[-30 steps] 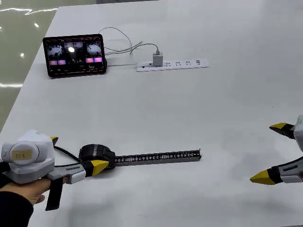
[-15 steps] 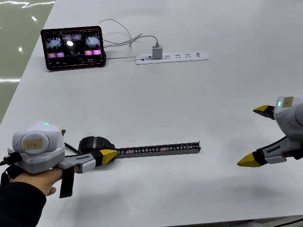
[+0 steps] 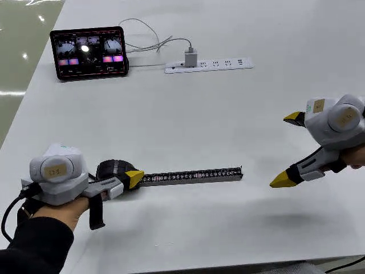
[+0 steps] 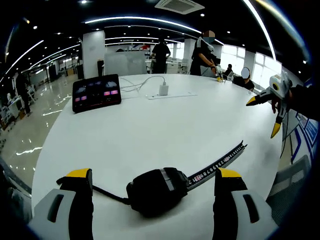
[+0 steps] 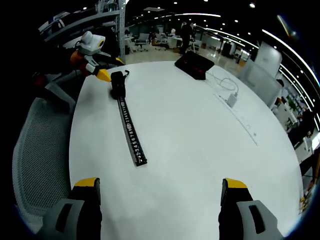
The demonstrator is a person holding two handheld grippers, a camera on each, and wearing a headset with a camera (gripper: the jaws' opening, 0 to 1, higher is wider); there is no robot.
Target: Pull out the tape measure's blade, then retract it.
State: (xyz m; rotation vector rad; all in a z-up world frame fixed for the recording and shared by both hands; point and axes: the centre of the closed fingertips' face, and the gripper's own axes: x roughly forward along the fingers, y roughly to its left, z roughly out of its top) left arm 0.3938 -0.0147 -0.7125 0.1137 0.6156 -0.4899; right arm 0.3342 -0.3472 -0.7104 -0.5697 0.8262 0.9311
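Right hand-held gripper (image 3: 288, 149) has come in from the bench's right side and now hangs closer to the blade's free end, apart from it. Its jaws are spread wide with nothing between them. The blade's reach out of the case is unchanged.

Nearest the person, the bench (image 3: 228, 125) ends at its front edge, just below both hands, with a strip of bare white top between that edge and the tape. The left hand-held gripper (image 4: 152, 175) sits low at the front left, released. Its jaws stand either side of the case (image 3: 114, 170) with a gap showing on each side in the left gripper view. One yellow tip lies just beside the mouth where the blade (image 3: 191, 176) leaves. A cord runs off the case's other side. The blade lies flat on the bench, running right from the case and parallel to the front edge.

Beyond the tape the bench is open across its middle. At the far left, near the side edge and the glossy floor, a tablet (image 3: 88, 51) stands. Just right of it a power strip (image 3: 217, 64) lies with a charger (image 3: 190, 58) plugged in, and cables (image 3: 151, 43) loop behind.
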